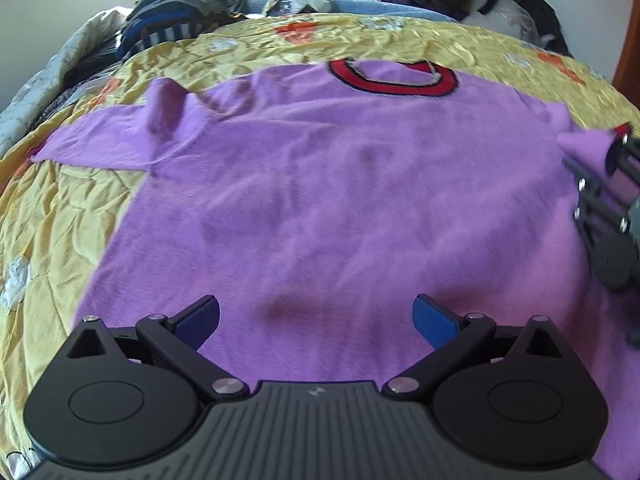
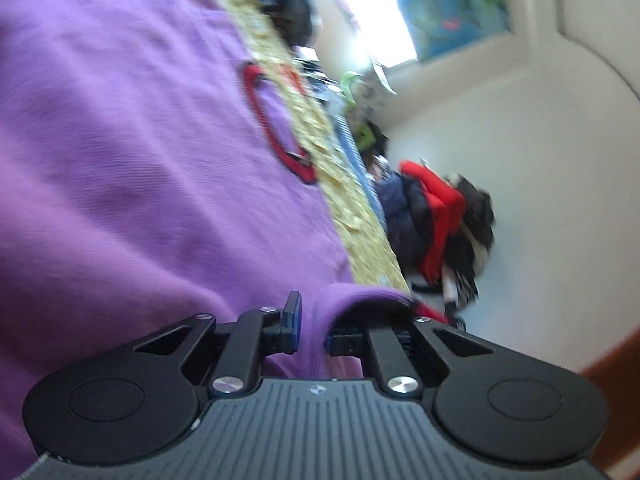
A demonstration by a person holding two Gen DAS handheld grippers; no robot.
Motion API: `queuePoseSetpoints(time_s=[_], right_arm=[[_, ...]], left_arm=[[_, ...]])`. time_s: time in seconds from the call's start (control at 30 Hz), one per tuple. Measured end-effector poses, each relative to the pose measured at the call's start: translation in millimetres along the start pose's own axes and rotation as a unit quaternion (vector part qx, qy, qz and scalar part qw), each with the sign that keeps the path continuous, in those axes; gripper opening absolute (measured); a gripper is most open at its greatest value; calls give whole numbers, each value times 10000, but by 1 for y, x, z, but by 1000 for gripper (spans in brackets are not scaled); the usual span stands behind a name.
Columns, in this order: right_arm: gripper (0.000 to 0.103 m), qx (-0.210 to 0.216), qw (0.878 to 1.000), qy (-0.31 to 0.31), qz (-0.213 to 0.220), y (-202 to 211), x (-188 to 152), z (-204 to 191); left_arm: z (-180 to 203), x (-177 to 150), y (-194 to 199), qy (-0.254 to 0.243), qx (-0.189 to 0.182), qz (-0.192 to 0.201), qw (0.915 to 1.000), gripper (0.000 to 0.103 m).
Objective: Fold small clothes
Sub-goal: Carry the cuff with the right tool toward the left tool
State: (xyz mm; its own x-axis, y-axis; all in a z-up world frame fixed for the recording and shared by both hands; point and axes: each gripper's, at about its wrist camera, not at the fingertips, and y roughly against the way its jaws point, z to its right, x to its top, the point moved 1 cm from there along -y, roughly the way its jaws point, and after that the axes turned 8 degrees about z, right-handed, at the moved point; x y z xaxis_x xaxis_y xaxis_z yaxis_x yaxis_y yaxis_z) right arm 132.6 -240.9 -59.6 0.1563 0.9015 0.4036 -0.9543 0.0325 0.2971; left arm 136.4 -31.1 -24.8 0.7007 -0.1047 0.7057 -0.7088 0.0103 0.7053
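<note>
The purple sweater [image 1: 320, 184] lies spread flat, front up, on the yellow quilt [image 1: 48, 216] of the bed, its red collar [image 1: 394, 76] toward the far side and one sleeve [image 1: 108, 140] stretched out to the left with a raised wrinkle at the shoulder. The left hand-held gripper [image 1: 316, 320] hovers above the lower hem with its jaws spread wide and nothing between them; whether the pads touch the cloth cannot be told. The right hand-held gripper [image 2: 312, 328] is pinching the other sleeve [image 2: 360, 300] near its red cuff, jaws closed onto a bunched fold of knit, and its view is steeply tilted and blurred, which suggests the sleeve is being carried across the body. Risks noted: the pinch appears to take only a narrow fold, so the soft knit could slip free before the sleeve is laid down. With the left hand-held gripper not pinning the garment, a pull on the sleeve may drag the whole sweater across the slippery quilt and skew it. The wrinkle at the left shoulder, if not smoothed, would likely be trapped in the fold. Piled clothing [image 1: 168, 20] sits at the far edge of the bed, well apart, and presents no evident obstruction.
</note>
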Motion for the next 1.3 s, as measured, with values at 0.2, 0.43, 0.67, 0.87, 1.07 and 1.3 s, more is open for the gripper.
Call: queuePoseSetpoints(time_s=[0.2, 0.43, 0.67, 0.87, 1.07, 1.3], right_arm=[[11, -34, 9988, 481, 32, 6, 9, -13], [7, 140, 9998, -135, -47, 10, 9, -3], [7, 207, 9976, -645, -124, 7, 18, 6], [7, 93, 9962, -864, -109, 3, 24, 9], [6, 55, 9938, -1104, 139, 18, 30, 15], [7, 121, 9845, -1724, 297, 33, 32, 34]], left_arm=[[-14, -1, -3, 151, 52, -50, 9999, 103], [-18, -2, -9, 271, -70, -183, 9994, 103], [-22, 16, -21, 829, -571, -365, 9943, 103], [-15, 41, -33, 1459, -1282, -461, 9799, 103], [8, 69, -64, 2252, -2494, -969, 9369, 103], [40, 69, -103, 3325, -3296, -1690, 8673, 103]])
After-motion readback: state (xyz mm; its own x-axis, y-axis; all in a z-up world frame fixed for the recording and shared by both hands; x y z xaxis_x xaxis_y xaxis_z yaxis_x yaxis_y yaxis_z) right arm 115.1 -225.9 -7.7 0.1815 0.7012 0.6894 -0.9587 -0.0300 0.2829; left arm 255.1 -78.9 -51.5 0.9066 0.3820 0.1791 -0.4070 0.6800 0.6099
